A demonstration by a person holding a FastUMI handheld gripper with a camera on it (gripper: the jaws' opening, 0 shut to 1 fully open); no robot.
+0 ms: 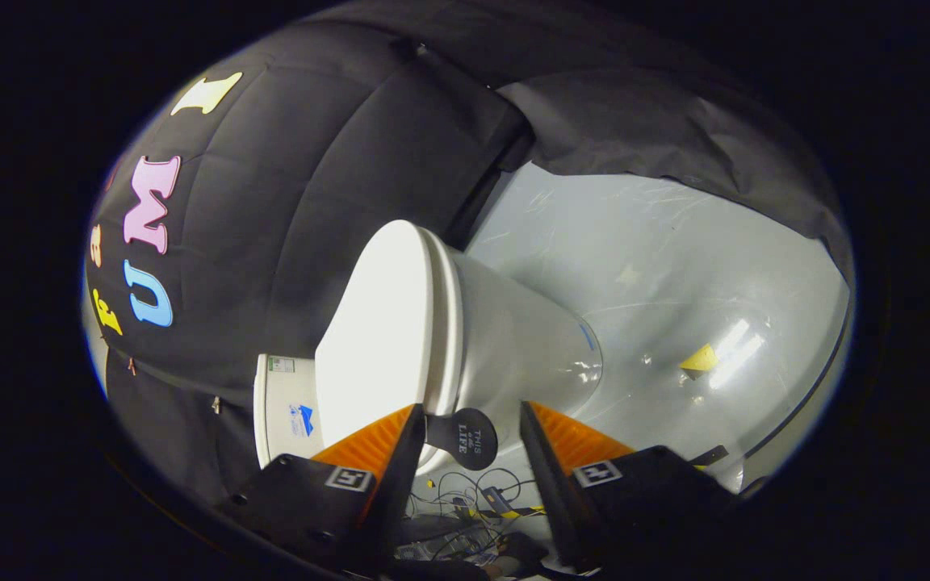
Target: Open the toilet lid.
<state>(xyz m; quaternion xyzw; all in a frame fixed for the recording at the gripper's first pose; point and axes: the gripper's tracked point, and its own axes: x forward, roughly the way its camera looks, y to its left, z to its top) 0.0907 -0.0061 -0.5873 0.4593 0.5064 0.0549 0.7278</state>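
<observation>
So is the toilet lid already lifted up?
No, the lid lies flat on the toilet, and the open tongs sit either side of its round black tab.

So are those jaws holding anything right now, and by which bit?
Nothing is held. The gripper is open, its jaws apart, with the round dark tab sticking out from the closed toilet lid lying between them, ungripped.

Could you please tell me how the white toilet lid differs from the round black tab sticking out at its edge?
The white toilet lid is large, pale and plain, lying shut on the white toilet bowl; the round black tab is small, dark and carries print. The lid lies beyond the open gripper, apart from the fingers, while the tab sits between them, not yet pinched. Both have rounded outlines, and the tab appears fixed to the lid's rim.
</observation>
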